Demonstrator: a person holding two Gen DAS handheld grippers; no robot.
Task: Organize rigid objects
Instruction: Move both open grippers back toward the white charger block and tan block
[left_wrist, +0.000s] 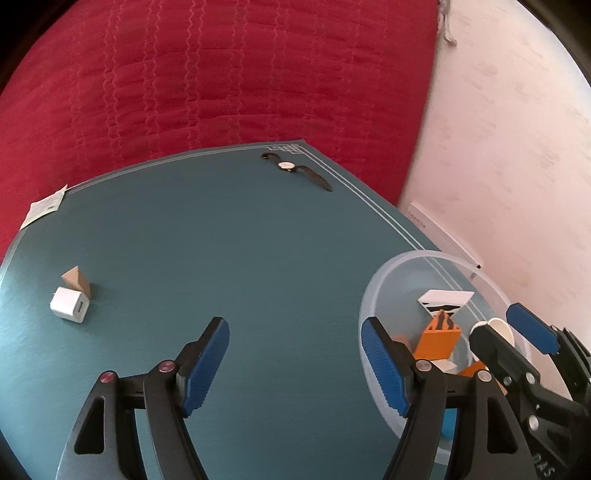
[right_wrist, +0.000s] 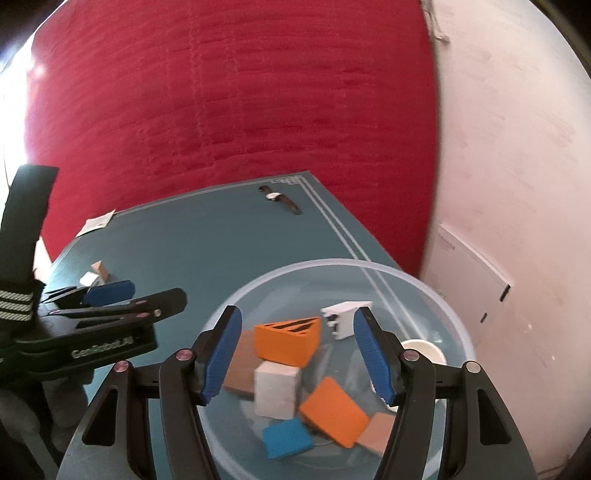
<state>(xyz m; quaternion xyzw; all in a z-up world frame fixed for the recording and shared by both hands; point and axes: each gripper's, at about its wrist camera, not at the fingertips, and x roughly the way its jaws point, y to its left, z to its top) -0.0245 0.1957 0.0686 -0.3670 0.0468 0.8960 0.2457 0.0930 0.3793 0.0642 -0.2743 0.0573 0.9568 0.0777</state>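
Both grippers are angled downward, jaws parted, nothing gripped: the left gripper over the teal mat, the right gripper above the clear bowl, where the orange wedge, white cube and blue block are gathered.

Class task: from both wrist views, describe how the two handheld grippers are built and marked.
Both the left gripper and the right gripper have black plastic frames with triangular cut-outs, pinkish-silver rivets, and ribbed blue pads on their fingers. White lettering marks the left gripper's side in the right wrist view. A black strap with grey-white stripes sits above it.
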